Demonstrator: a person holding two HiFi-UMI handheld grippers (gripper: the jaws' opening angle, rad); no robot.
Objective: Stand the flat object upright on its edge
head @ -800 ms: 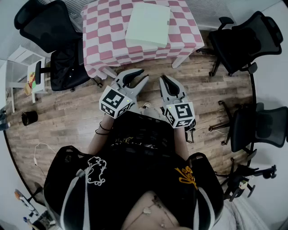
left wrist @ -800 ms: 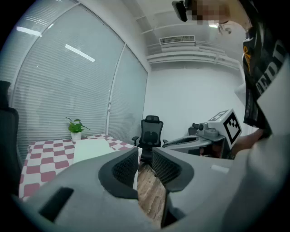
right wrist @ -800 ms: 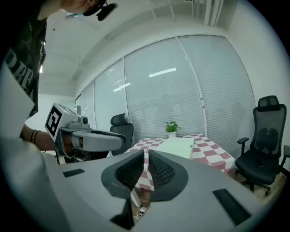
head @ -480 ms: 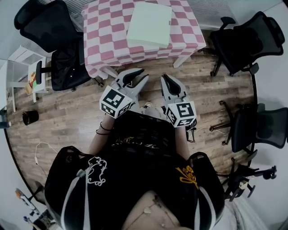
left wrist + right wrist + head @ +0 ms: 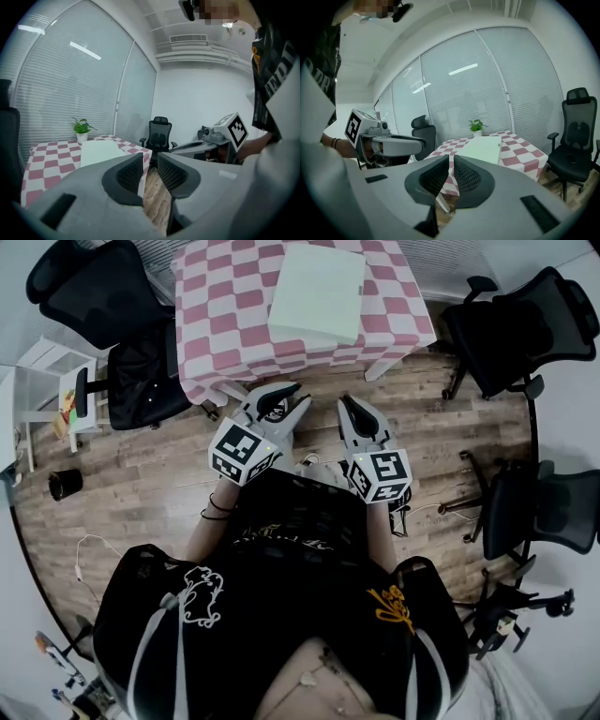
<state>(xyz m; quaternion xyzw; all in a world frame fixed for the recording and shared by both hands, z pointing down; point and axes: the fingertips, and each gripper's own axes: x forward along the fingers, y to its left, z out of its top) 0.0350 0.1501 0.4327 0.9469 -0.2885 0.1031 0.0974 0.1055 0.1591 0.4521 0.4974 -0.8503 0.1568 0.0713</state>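
Note:
The flat object (image 5: 316,292) is a pale, thin rectangular box lying flat on the pink-and-white checkered table (image 5: 211,324) ahead of me. My left gripper (image 5: 287,401) and right gripper (image 5: 348,405) are held side by side close to my body, over the wooden floor and short of the table. Both are shut with nothing between their jaws. In the left gripper view the flat object (image 5: 98,152) lies beyond the left gripper (image 5: 150,161). In the right gripper view the flat object (image 5: 485,147) lies beyond the right gripper (image 5: 451,164).
Black office chairs stand left of the table (image 5: 103,296) and to its right (image 5: 520,320), with another at the right (image 5: 548,507). A small potted plant (image 5: 476,126) sits at the table's far end by the window blinds. A white side shelf (image 5: 56,395) stands at the left.
Both grippers stay shut and in nearly the same place in front of me. The head view has drifted a little, so the table and box sit slightly further right.

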